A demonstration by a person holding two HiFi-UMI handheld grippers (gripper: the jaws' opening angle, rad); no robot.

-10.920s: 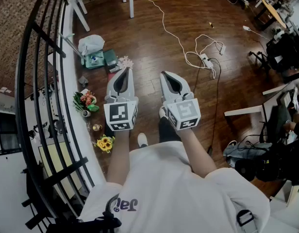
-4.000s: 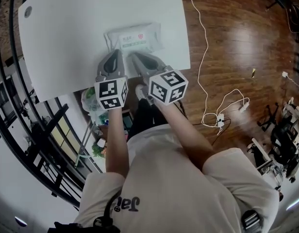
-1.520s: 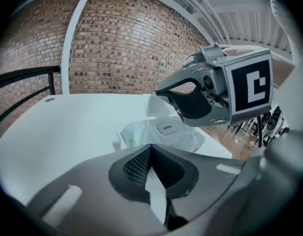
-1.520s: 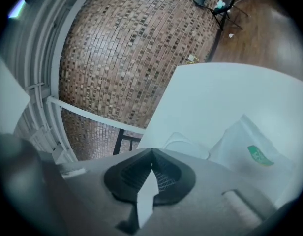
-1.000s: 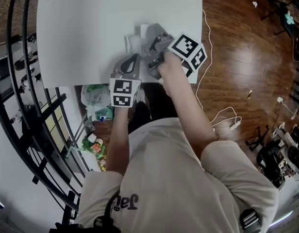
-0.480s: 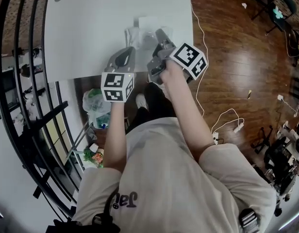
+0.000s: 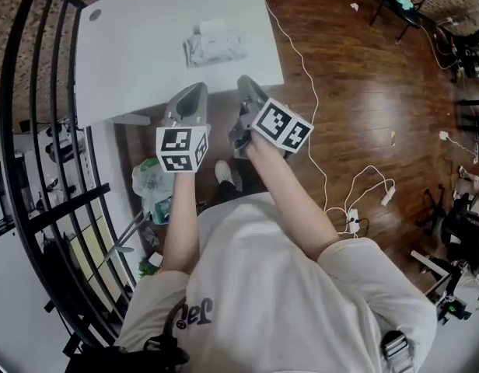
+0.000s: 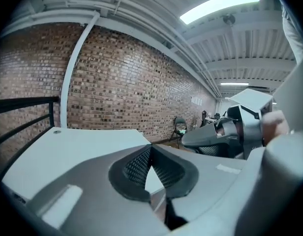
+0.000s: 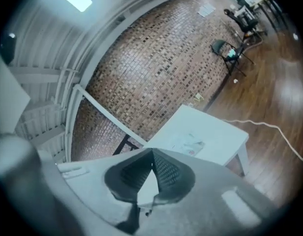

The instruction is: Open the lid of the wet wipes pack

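1. While the wooden floor (image 7: 372,130) fills the right of the head view, a white tabletop (image 7: 138,53) takes the upper left, with a black railing (image 7: 37,154) along its left side.
2. A person (image 7: 263,286) in a pale shirt holds both tools out side by side at the near edge of the tabletop.
3. The left gripper (image 7: 195,90) (image 8: 151,149) has its jaws pressed together with nothing between them.
4. The right gripper (image 7: 246,81) (image 9: 152,154), just beside the left one, also has its jaws pressed together and holds nothing.
5. The wet wipes pack (image 7: 215,47) (image 9: 189,144) lies flat on the tabletop beyond both grippers and apart from them. A white flap shows at its far edge.
6. A white cable (image 7: 302,61) trails over the floor to the right of the tabletop.
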